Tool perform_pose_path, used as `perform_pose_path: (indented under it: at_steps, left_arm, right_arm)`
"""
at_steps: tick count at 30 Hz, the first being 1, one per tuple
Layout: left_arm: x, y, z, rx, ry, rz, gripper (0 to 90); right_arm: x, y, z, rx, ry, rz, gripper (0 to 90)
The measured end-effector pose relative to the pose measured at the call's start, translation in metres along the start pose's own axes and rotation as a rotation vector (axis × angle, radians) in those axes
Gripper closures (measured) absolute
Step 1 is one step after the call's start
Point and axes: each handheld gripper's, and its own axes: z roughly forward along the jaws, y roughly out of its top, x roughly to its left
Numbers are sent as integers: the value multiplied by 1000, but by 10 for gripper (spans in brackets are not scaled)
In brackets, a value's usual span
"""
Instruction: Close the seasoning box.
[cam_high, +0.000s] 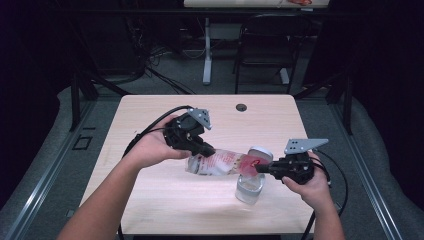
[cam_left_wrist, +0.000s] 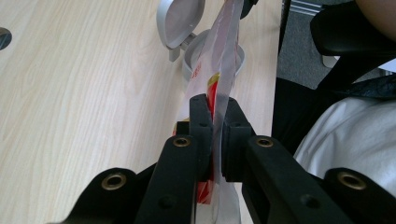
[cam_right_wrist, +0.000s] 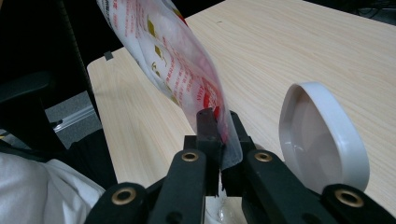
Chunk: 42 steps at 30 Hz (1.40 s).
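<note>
Both grippers are on the same plastic pouch, clear w/ red print and some yellow marks, held up off the table and stretched roughly horizontal btwn the two hands.

Left gripper: jaws pressed together, pinching the pouch's left end. In the left gripper view the film runs edge-on btwn the black jaws of the left gripper and on toward the jar. Left hand wraps the gripper body, grey plate on top.

Right gripper: jaws also clamped, pinching the pouch's right end. In the right gripper view the pouch rises up and to the left from the right gripper, film squeezed btwn the pads. Right hand is near the table's right edge.

Clear jar stands on the table directly under the pouch's right end, near the front right. Its hinged lid is flipped open, standing up behind the rim; white round lid shows just right of the right jaws. From the left gripper view the pouch hangs over the jar mouth. Can't tell if the film touches the rim.

Small round grommet sits in the tabletop at the far edge, well apart from the work.
</note>
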Motion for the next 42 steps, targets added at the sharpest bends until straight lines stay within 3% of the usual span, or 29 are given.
perform_pose_path:
  at_steps: [25, 42]
  left_arm:
    - [5, 6, 3, -28, -17, -6, 857]
    - [5, 14, 3, -44, -12, 3, 859]
  right_arm:
    - [-7, -6, -2, -14, 8, 30, 890]
    - [-7, -7, -6, -17, -14, 33, 889]
